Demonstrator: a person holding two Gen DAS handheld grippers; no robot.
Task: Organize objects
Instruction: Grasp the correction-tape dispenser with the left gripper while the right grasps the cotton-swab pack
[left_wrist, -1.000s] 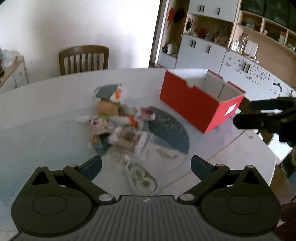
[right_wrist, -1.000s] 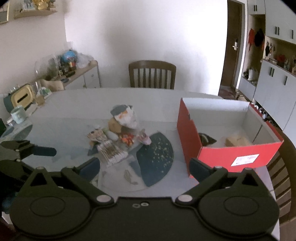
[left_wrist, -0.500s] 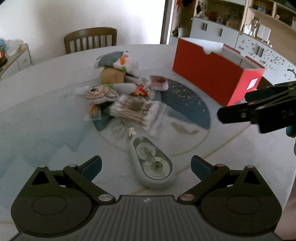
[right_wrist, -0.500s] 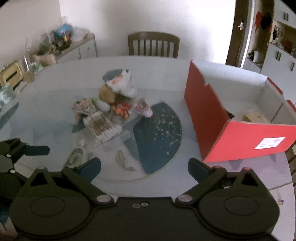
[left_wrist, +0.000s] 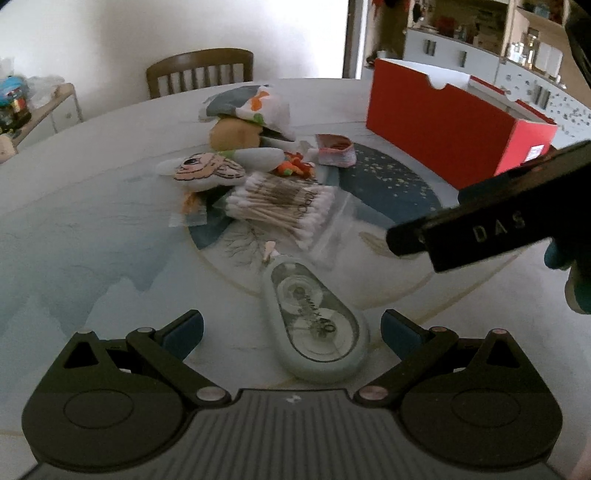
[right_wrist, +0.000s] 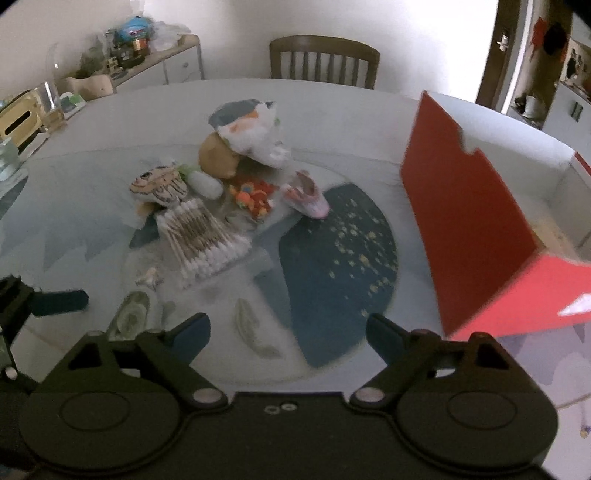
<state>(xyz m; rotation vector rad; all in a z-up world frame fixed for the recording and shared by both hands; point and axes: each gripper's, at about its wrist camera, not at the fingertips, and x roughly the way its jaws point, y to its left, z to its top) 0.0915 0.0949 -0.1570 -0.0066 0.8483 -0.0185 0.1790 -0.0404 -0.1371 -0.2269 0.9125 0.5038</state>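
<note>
Here the pale-green teardrop-shaped plastic tape dispenser (left_wrist: 314, 314) lies flat on the tabletop (left_wrist: 92, 229) between the left gripper's (left_wrist: 291, 328) wide, empty jaws. Probably light, rigid, slick: pinch its narrow flanks. The right gripper (right_wrist: 288, 328), empty, is closing.

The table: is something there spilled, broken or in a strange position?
Nothing looks broken or spilled. The small items lie in a loose heap mid-table: the cotton swabs in their clear bag, soft toys behind, and the correction tape apart from them. All lie outside the red box.
</note>
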